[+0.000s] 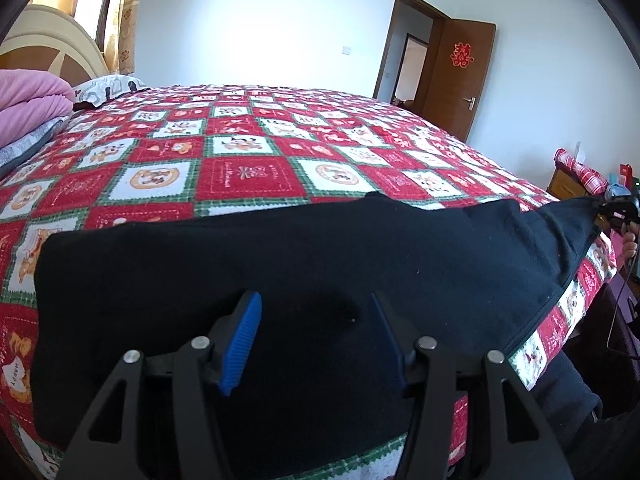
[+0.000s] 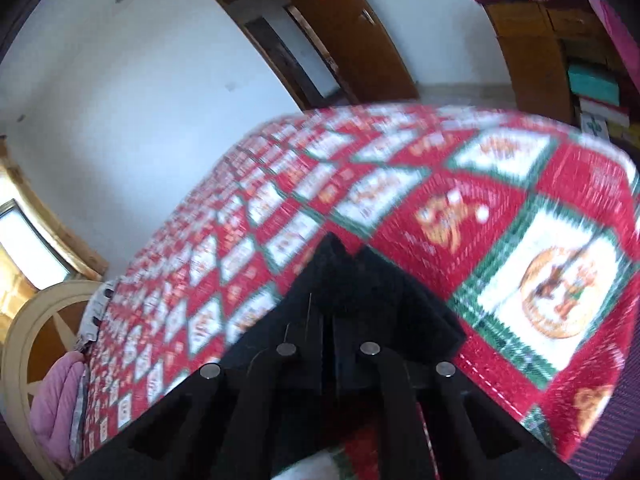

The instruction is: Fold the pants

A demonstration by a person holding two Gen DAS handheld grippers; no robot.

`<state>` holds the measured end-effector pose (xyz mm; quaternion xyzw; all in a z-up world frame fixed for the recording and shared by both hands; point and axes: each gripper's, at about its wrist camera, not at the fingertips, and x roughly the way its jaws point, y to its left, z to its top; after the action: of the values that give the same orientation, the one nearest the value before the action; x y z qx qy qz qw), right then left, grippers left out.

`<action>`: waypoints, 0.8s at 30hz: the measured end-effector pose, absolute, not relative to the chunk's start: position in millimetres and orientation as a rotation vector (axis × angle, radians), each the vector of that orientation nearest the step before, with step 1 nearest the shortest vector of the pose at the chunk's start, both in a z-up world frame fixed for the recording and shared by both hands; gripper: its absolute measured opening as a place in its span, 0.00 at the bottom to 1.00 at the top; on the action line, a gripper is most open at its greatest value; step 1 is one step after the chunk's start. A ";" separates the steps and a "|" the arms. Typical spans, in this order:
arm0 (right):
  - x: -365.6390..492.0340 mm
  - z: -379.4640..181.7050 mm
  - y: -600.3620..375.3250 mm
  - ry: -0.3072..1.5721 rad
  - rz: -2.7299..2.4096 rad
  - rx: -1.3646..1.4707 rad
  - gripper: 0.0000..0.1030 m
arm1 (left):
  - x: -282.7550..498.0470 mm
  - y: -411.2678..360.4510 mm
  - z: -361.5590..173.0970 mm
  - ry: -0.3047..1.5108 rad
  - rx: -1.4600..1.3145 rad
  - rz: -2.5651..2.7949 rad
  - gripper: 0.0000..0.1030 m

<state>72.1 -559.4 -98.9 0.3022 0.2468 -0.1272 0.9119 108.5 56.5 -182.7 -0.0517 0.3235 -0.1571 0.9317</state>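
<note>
Black pants [image 1: 300,264] lie flat along the near edge of the bed [image 1: 248,148], filling the lower half of the left view, one end drawn to a point at the right edge. Left tool [image 1: 314,344], lower centre, hovers over the cloth with its 2 pads apart, holding nothing. Right tool [image 2: 329,322] is clamped together on a pinched corner of the fabric; that view is blurred. Cloth looks soft, light and limp, thick enough to hold a crease, not slippery. Best taken at hems or corners, since mid-panel grips would likely bunch it.
</note>
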 end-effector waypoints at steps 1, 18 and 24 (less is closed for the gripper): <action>64.0 -88.9 -556.6 0.477 -0.264 0.597 0.03 | 108.8 56.4 -183.1 0.662 -0.107 -0.323 0.57; 31.3 -119.2 -591.8 0.524 -0.385 0.681 0.39 | 105.9 67.1 -178.4 0.667 -0.072 -0.312 0.57; 25.0 -78.2 -561.0 0.381 -0.417 0.495 0.54 | 105.7 109.4 -180.3 0.672 -0.140 -0.213 0.57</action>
<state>25.0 -561.0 -78.2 0.2419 0.1860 -0.2037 0.9303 105.7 109.4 -180.3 -0.0687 0.3289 -0.1044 0.9361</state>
